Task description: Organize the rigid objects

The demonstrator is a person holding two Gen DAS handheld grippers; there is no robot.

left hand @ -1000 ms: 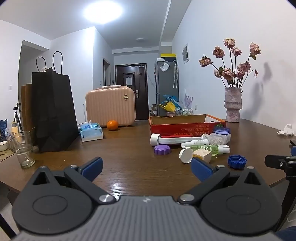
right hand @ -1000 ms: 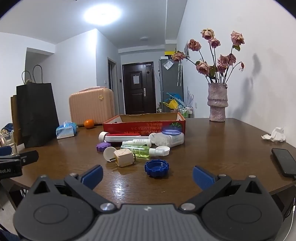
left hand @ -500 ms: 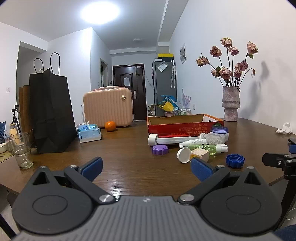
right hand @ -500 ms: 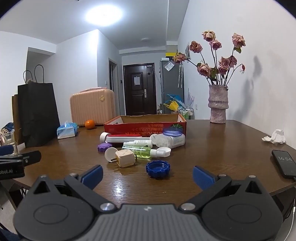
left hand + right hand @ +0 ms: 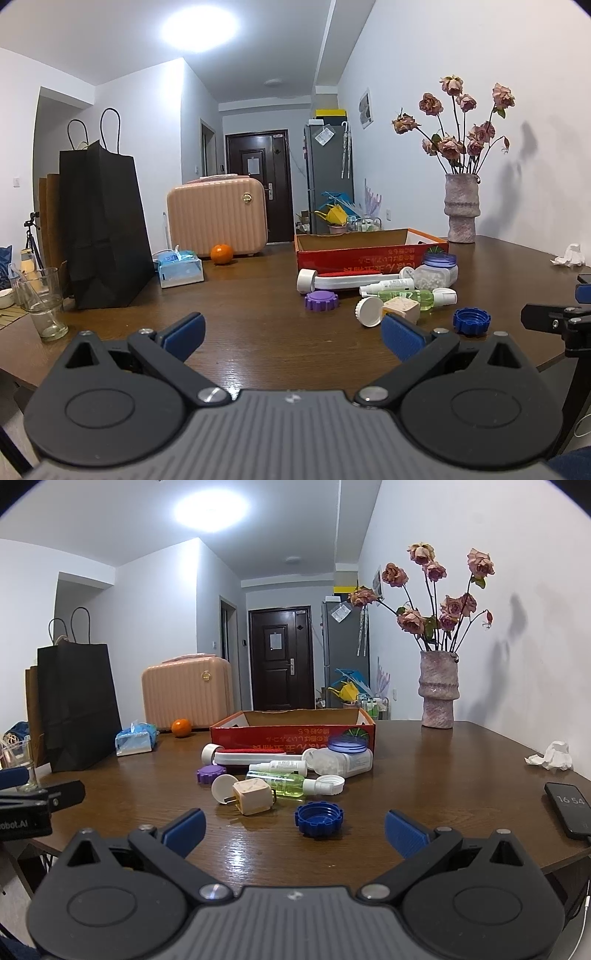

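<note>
The right gripper (image 5: 293, 830) is held wide open above the table (image 5: 424, 775), just before a blue cap (image 5: 318, 818).

Both wrist views low, facing table (image 5: 258, 343), likely near edge.

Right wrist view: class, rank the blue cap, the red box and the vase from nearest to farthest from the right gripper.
1. Blue cap, on the table just ahead of the right gripper.
2. Red box, mid-table behind the clutter.
3. Vase, far right by the wall.

Each tool (image 5: 291, 334) (image 5: 293, 830) is black with blue finger pads (image 5: 400, 334), silver screws and a ribbed grey body.
</note>
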